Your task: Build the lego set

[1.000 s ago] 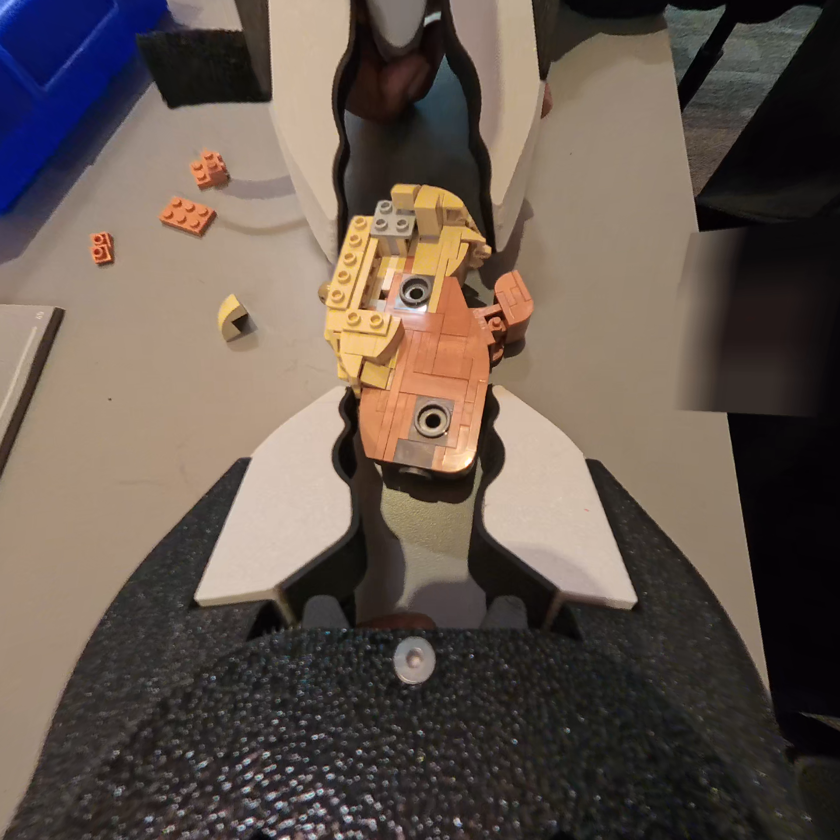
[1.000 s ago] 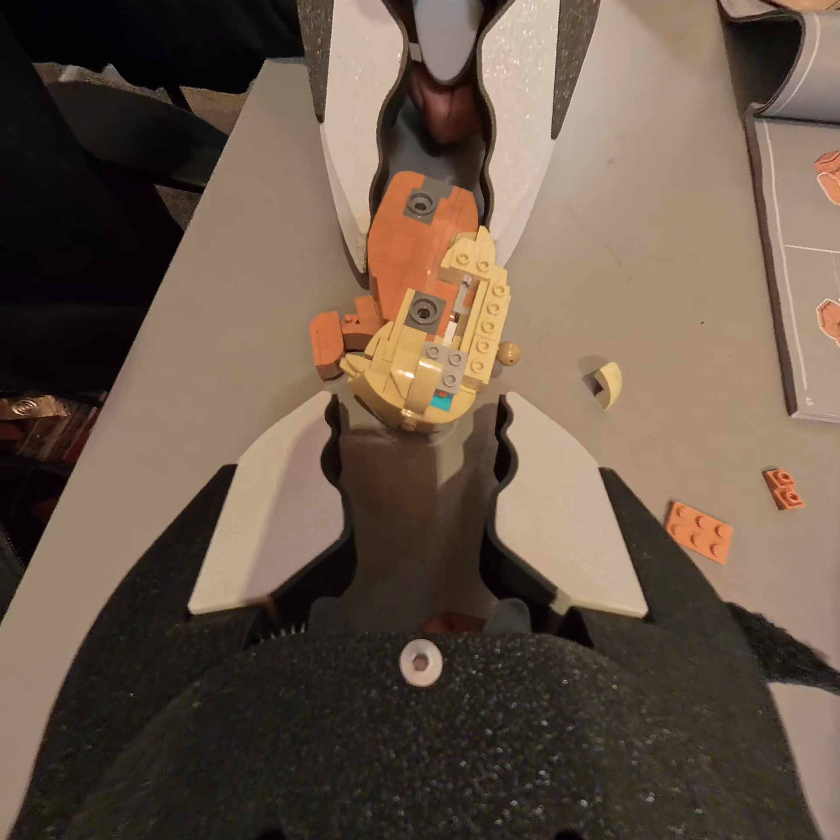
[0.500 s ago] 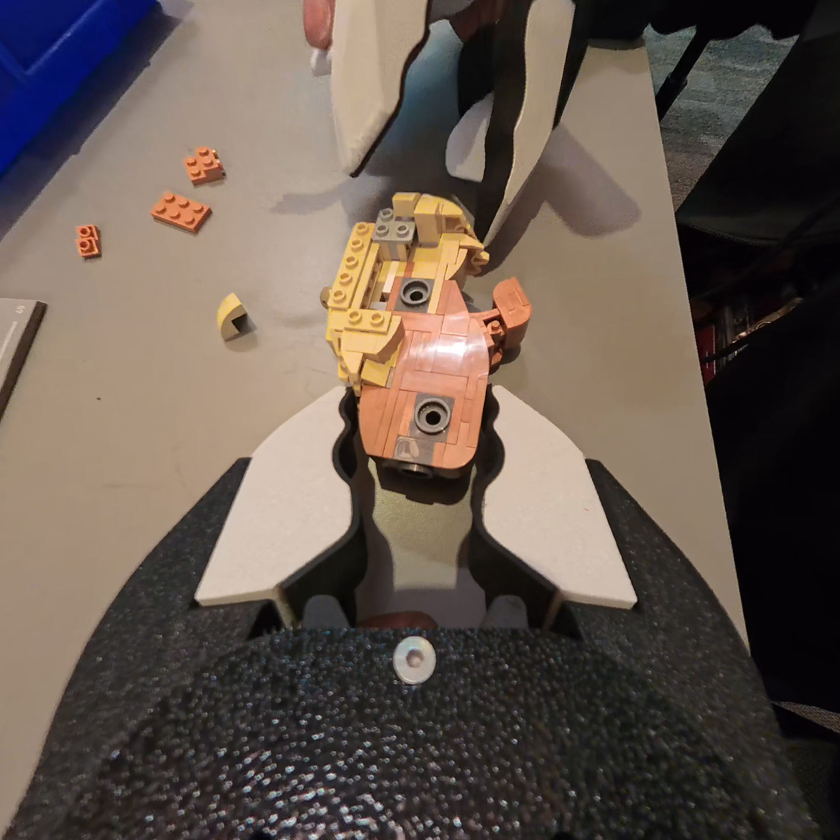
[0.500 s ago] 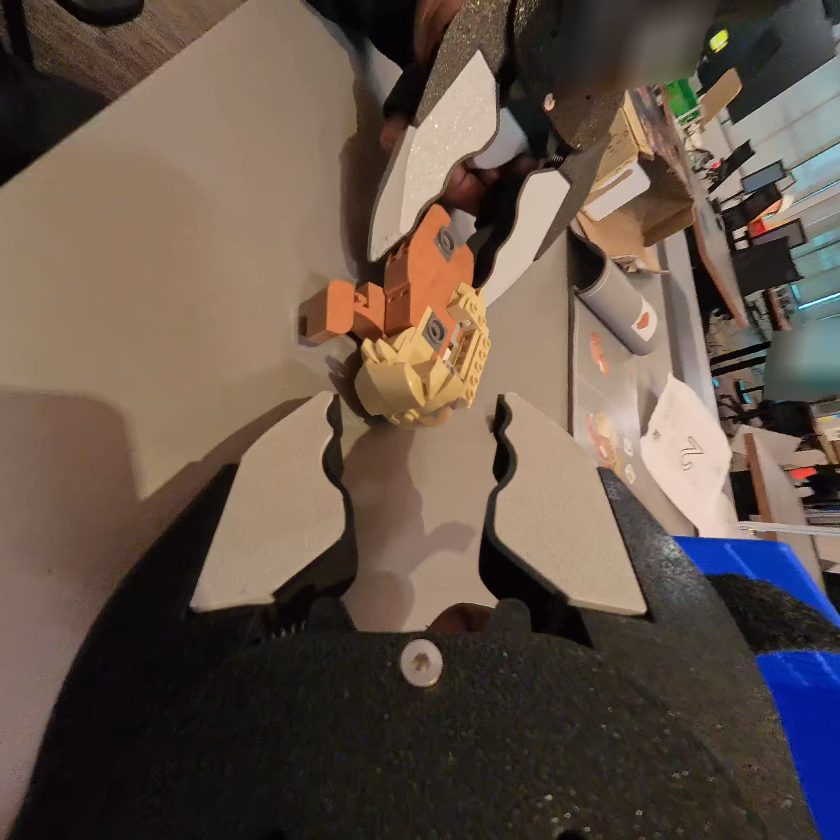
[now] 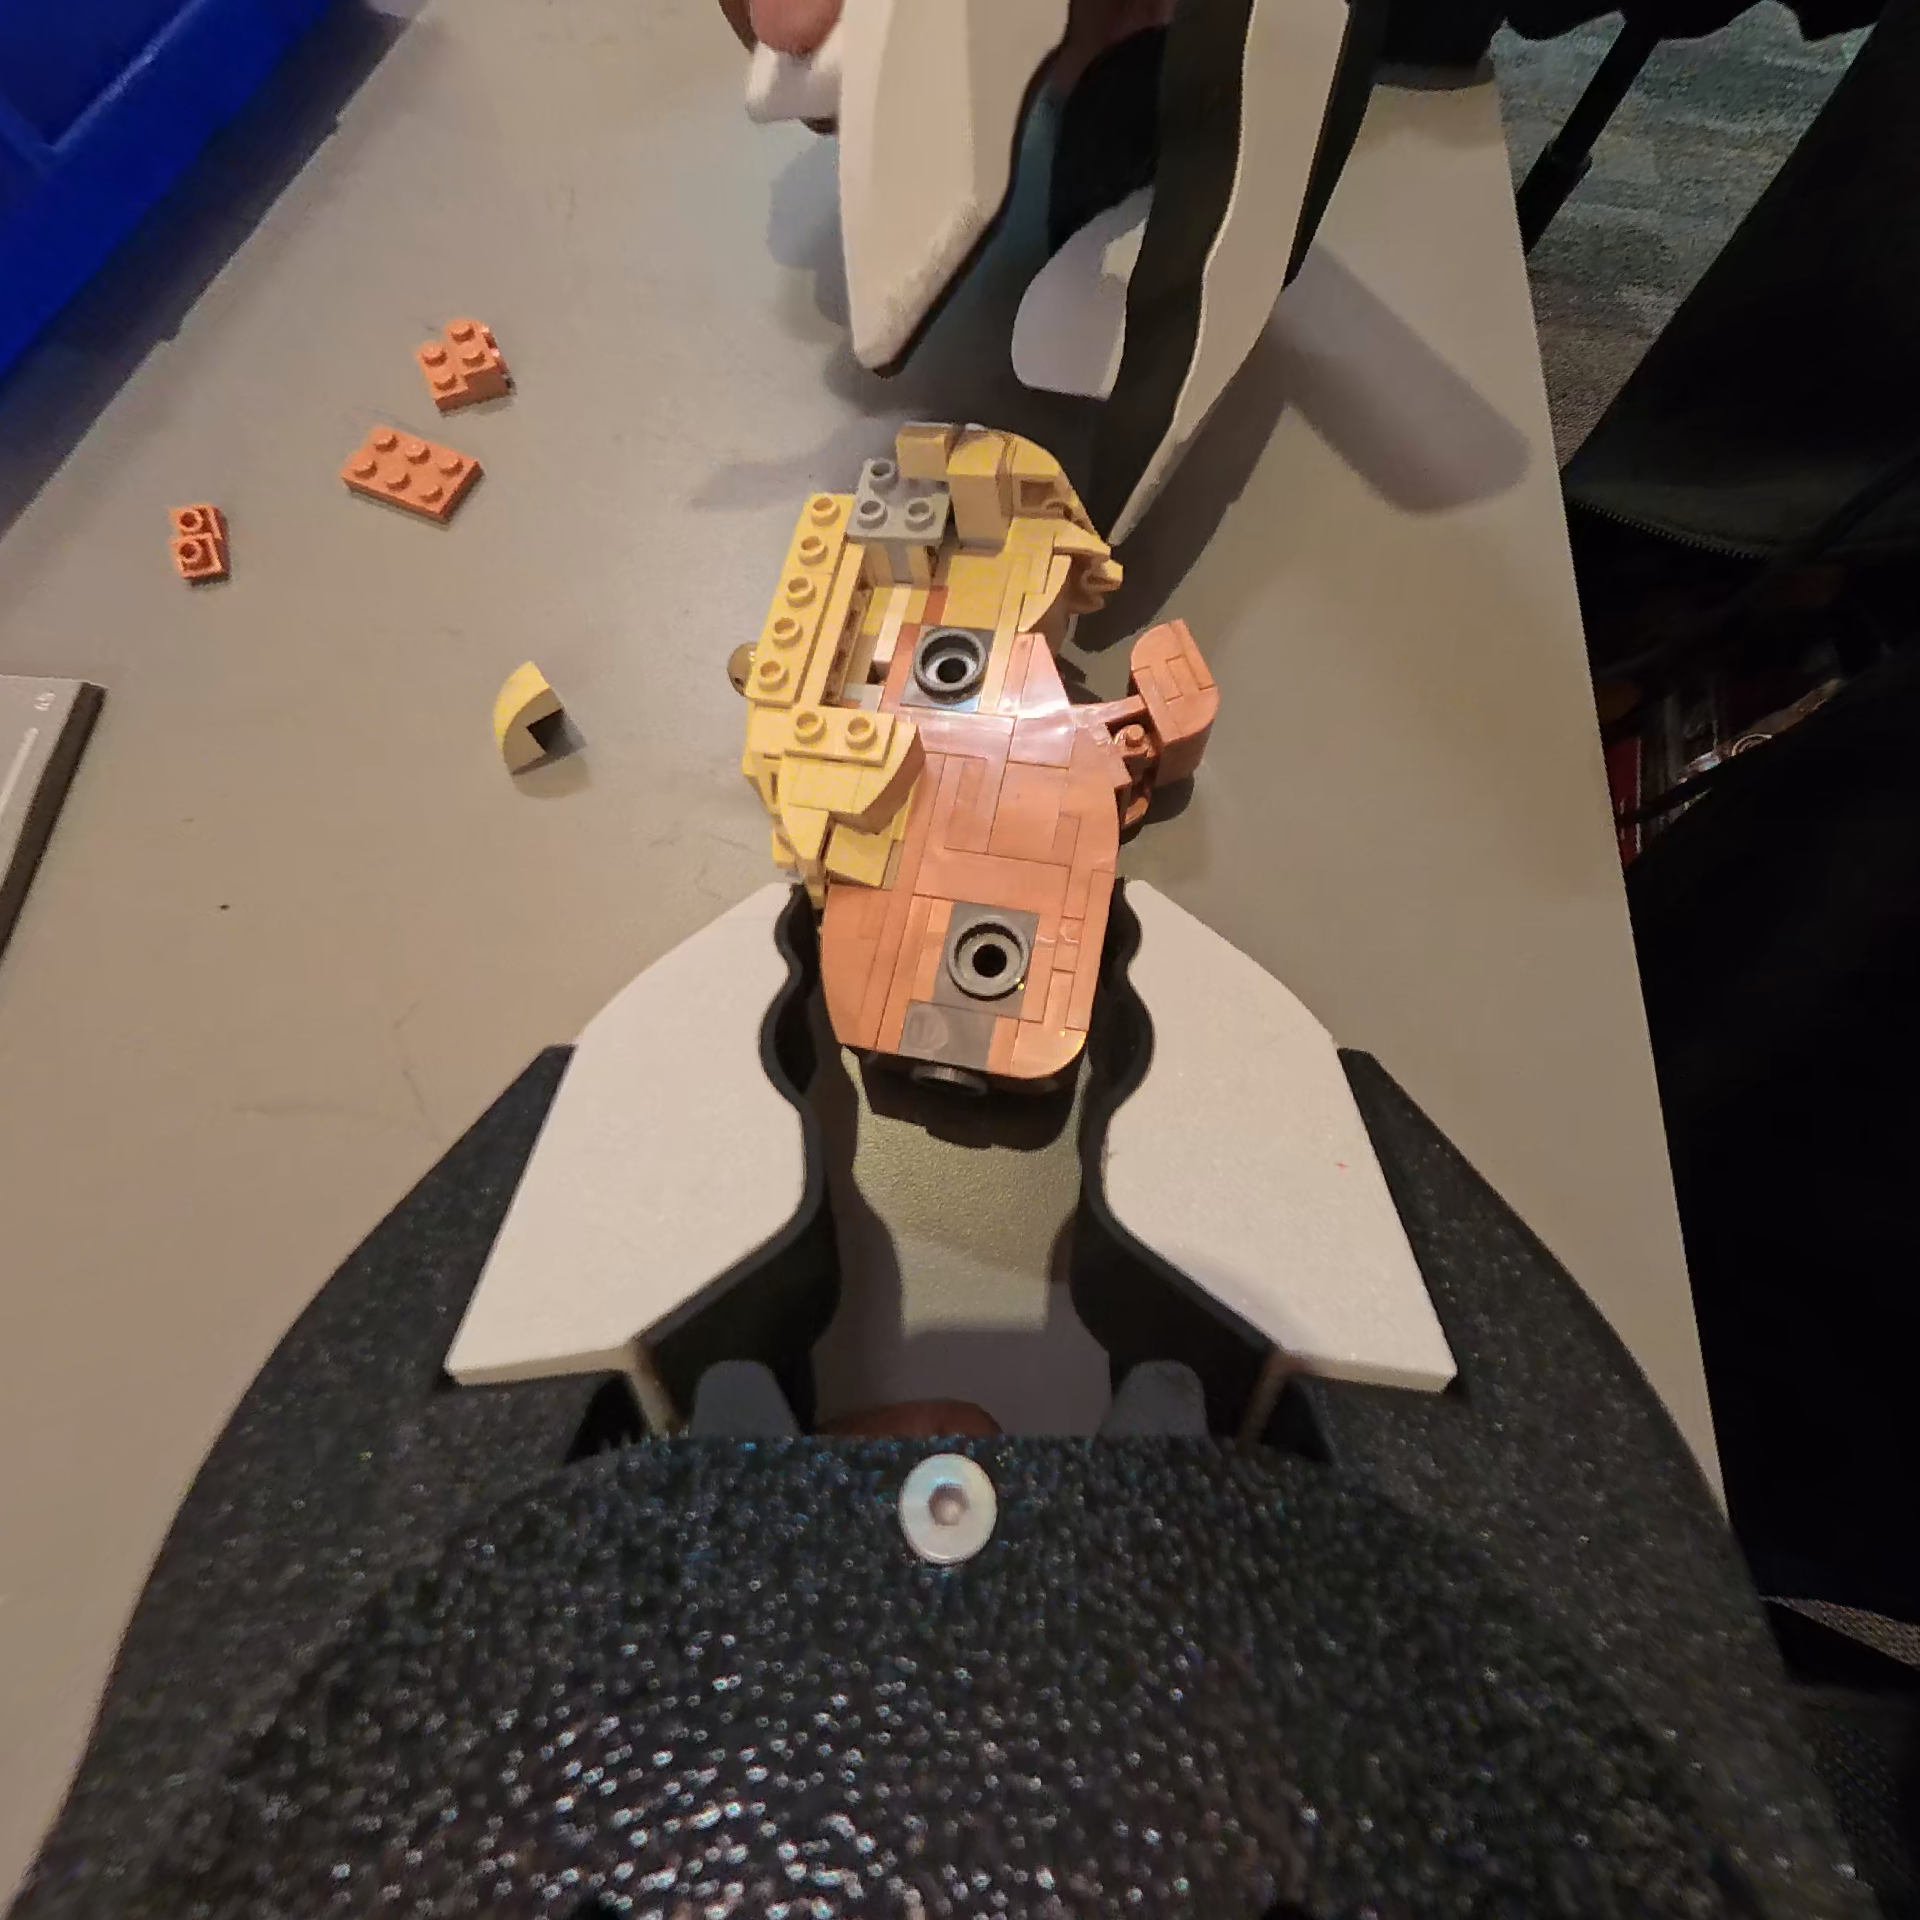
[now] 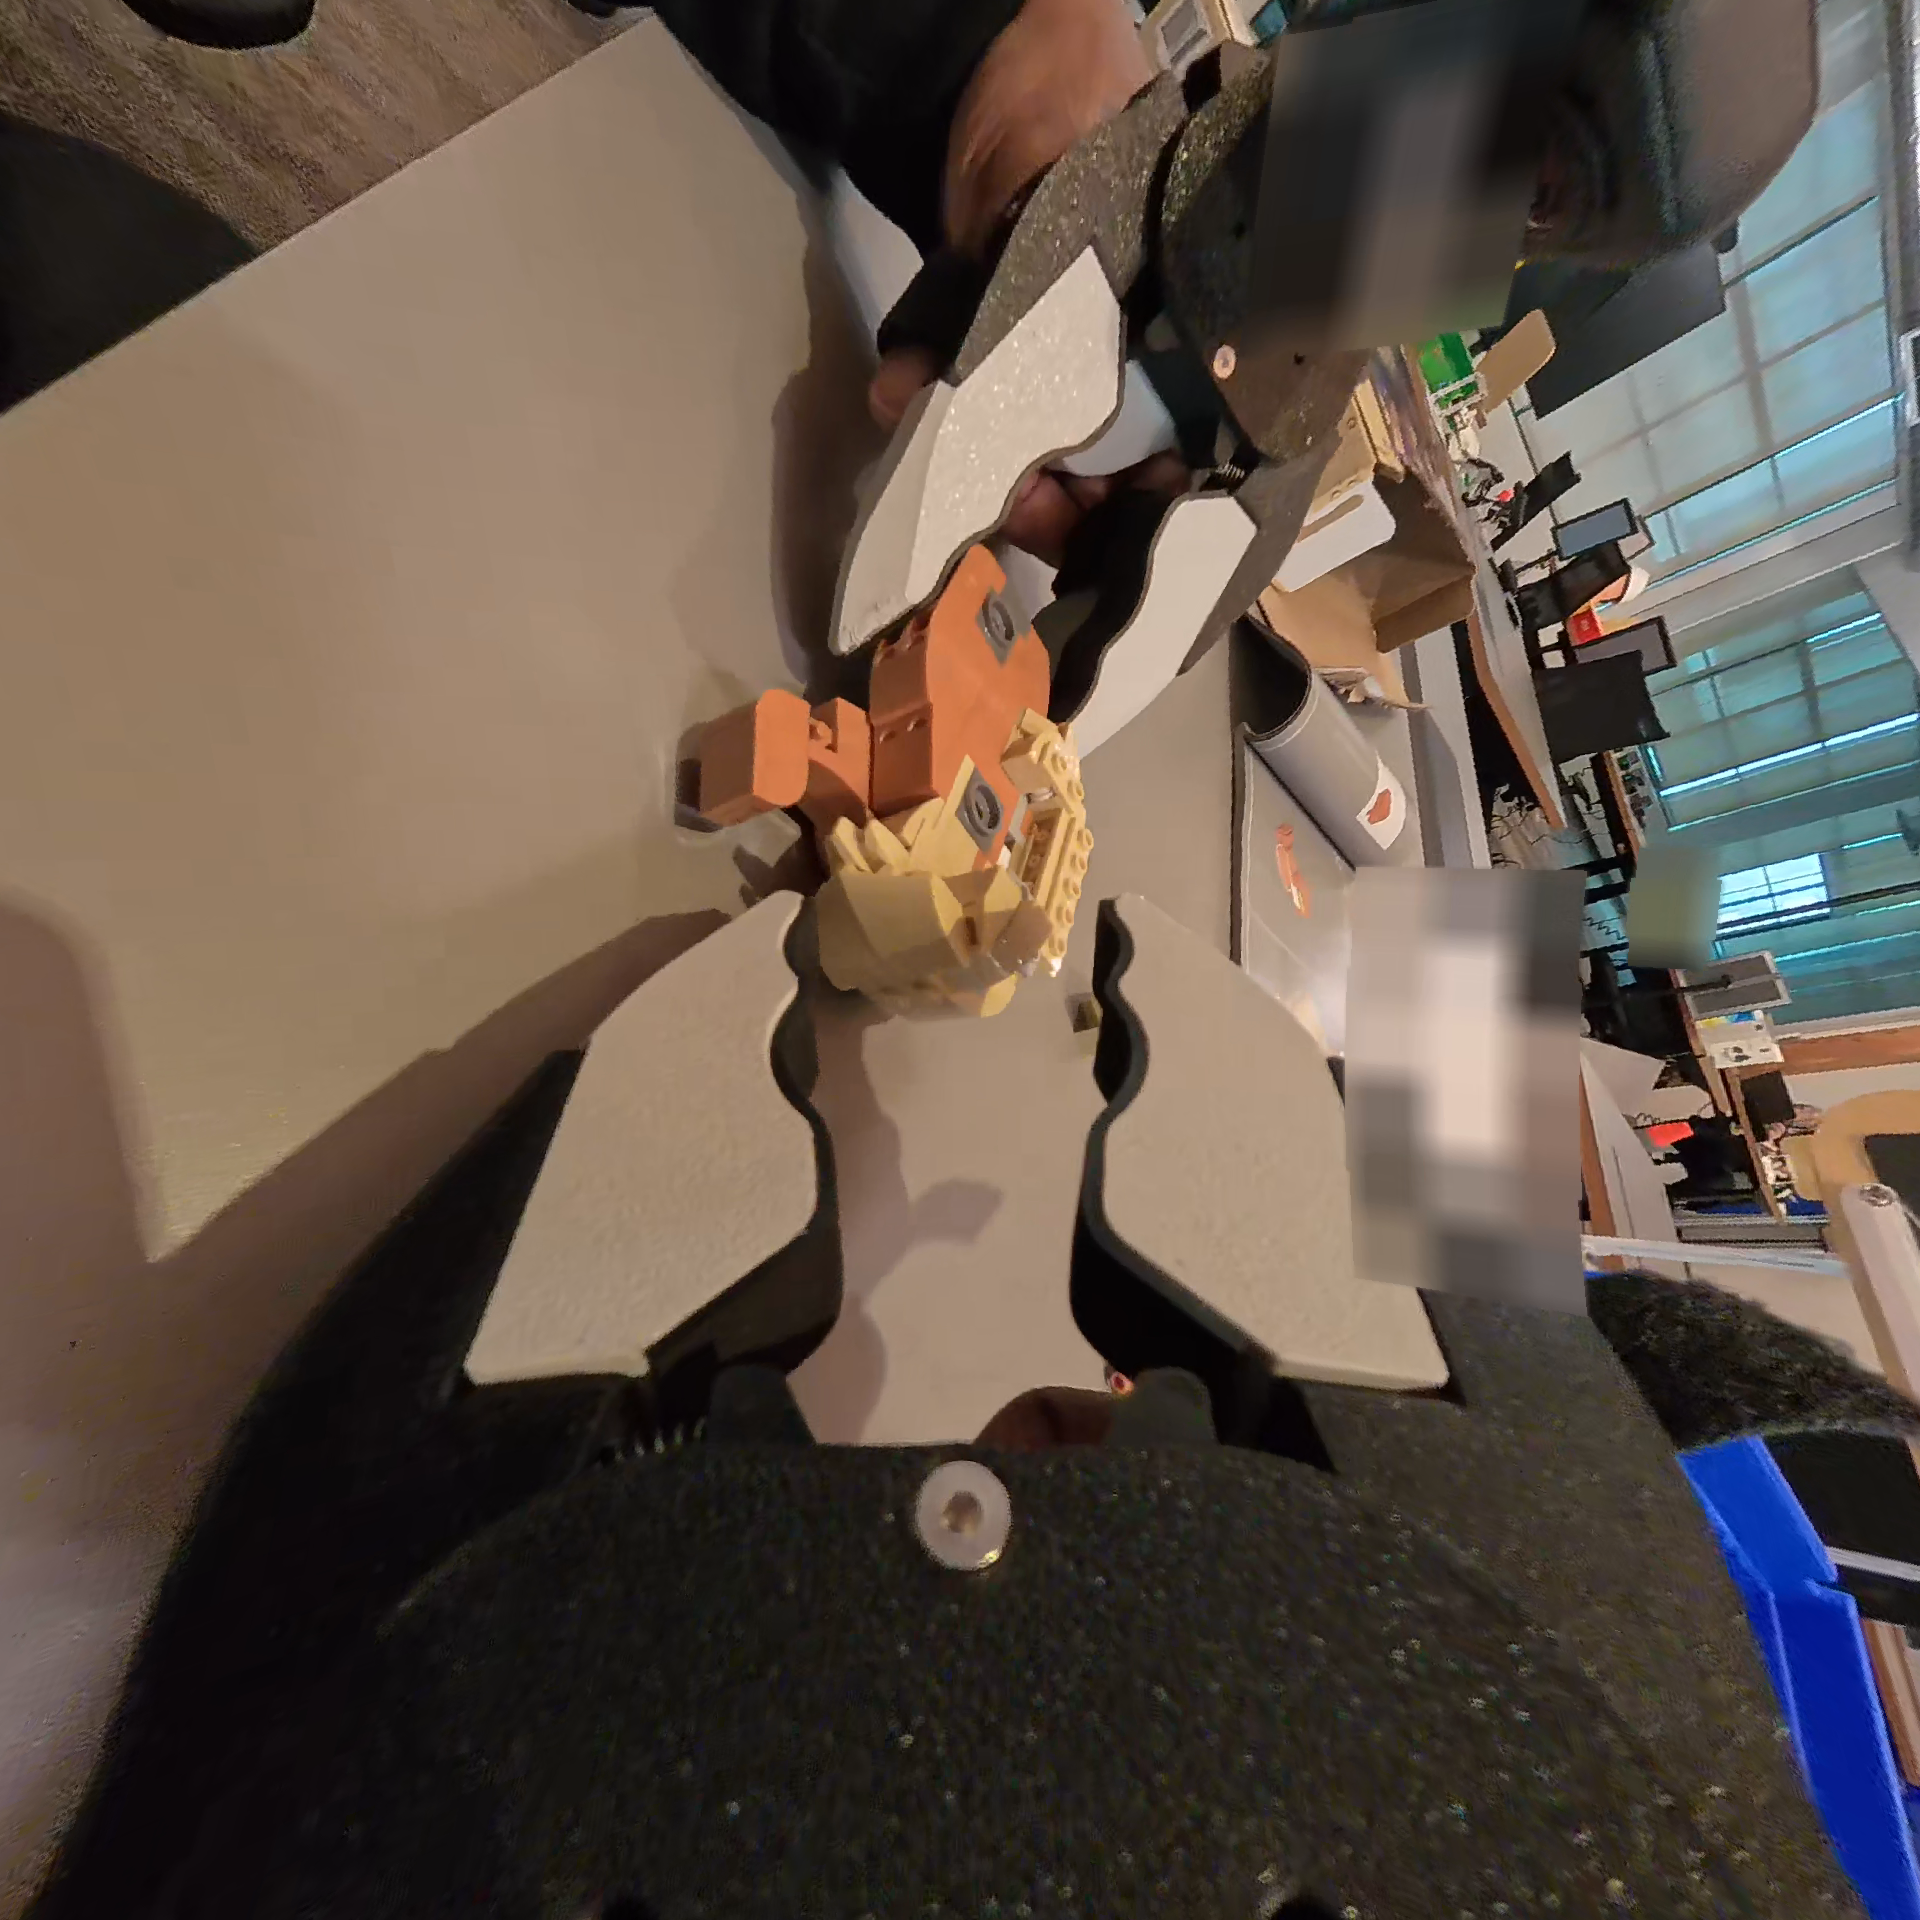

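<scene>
A lego model [image 5: 966,831] with a tan mane end and a brown body lies low over the grey table [image 5: 312,1039]. My left gripper [image 5: 958,904] is shut on its brown rear end, one finger on each side. My right gripper [image 6: 951,925] is rolled onto its side and open, and the tan head [image 6: 935,935] sits just at its fingertips. In the left wrist view the right gripper [image 5: 1008,436] hovers beyond the head, apart from it. The right wrist view shows the left gripper [image 6: 966,675] clamping the model [image 6: 935,727].
A tan quarter-dome piece [image 5: 530,717] and three orange plates [image 5: 410,473] lie left of the model. A blue bin [image 5: 83,156] stands at the far left and a booklet [image 5: 31,790] at the left edge. The table edge [image 5: 1558,623] runs close on the right. Across from one pair of fingers to the other is roughly 7 cm.
My right gripper has rolled onto its side and lifted back from the model's head. My left gripper has kept its hold and the model has barely moved.
</scene>
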The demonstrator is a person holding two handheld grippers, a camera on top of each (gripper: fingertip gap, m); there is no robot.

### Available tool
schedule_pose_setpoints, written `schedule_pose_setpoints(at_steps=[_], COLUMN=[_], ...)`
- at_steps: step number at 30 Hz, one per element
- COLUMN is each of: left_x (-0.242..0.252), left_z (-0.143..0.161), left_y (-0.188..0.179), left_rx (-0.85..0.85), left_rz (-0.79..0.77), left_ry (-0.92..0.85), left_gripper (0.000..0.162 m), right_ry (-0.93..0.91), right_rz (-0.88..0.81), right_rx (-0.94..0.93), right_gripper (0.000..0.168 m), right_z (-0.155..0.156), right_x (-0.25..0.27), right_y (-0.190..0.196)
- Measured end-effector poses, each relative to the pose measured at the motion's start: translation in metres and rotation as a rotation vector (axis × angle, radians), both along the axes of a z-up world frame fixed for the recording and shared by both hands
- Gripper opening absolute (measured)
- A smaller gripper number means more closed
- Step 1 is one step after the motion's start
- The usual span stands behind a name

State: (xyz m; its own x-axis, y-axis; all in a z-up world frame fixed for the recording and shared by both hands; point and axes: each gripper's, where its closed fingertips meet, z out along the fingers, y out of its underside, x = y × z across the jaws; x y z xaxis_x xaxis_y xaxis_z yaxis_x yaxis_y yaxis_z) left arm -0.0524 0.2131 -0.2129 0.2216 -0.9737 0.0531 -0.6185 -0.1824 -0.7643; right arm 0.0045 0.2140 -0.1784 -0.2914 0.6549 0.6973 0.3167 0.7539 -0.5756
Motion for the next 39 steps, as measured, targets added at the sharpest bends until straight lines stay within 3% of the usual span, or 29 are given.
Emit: schedule_pose_setpoints(at_steps=[16, 39], left_x=[-0.0001, -0.0004], left_z=[-0.0003, -0.0016], left_y=[0.0002, 0.0000], left_rx=[0.004, 0.015], left_rz=[0.001, 0.004], left_ry=[0.004, 0.015], left_gripper=[0.053, 0.053], right_ry=[-0.006, 0.005], right_rz=[-0.016, -0.089], right_rx=[0.079, 0.037], right_gripper=[0.046, 0.044], right_z=[-0.0086, -0.0099], right_x=[-0.0030, -0.0084], right_y=[0.0010, -0.0023])
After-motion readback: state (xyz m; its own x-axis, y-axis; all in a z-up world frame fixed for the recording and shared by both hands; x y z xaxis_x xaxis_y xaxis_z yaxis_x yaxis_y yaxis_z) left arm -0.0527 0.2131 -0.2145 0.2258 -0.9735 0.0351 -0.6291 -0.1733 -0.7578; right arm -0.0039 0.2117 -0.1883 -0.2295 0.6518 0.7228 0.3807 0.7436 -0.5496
